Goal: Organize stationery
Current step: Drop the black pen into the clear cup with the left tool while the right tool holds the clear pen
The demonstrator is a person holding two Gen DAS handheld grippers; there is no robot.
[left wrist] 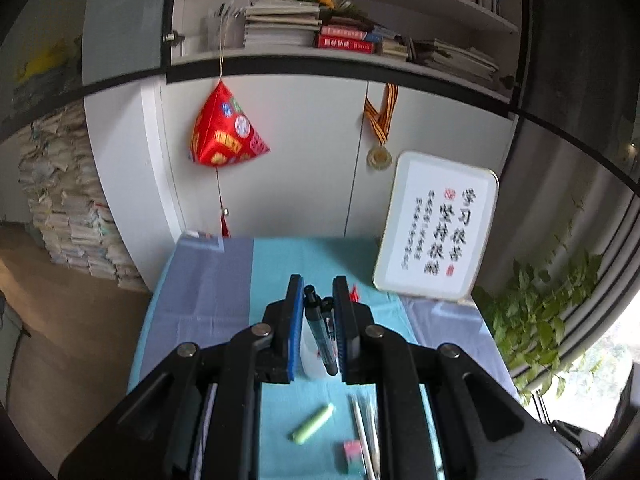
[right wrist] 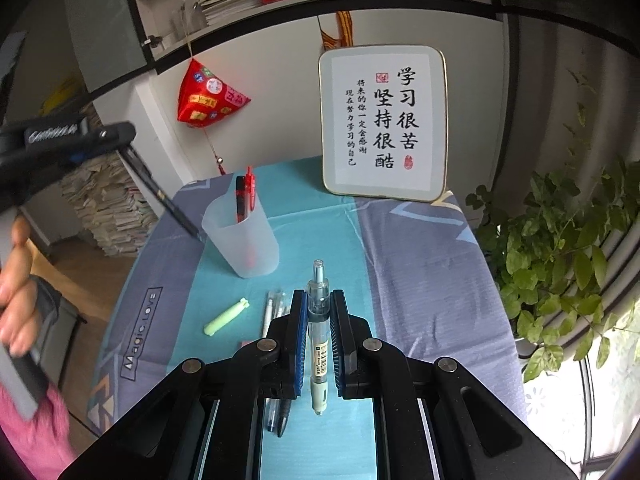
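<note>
Left tool (left wrist: 318,322) pinched a dark pen (left wrist: 322,336); right tool (right wrist: 319,330) pinched a pale-green pen (right wrist: 319,332). Loading step: each pen next needed lowering upright into the cup (right wrist: 240,236).

A home study corner, by the look of the white bookshelf (left wrist: 360,20) crammed with stacked books and papers. Against the cabinet doors below, a red pyramid-shaped ornament (left wrist: 226,128) on a cord, a medal (left wrist: 379,156) on a striped ribbon, and a framed calligraphy board (right wrist: 382,122) propped on the small table's blue patterned cloth (right wrist: 420,264). Further signs of a lived-in room: tall piles of worn papers (left wrist: 68,200) on the wooden floor and a leafy plant (right wrist: 560,260) beside the window.
</note>
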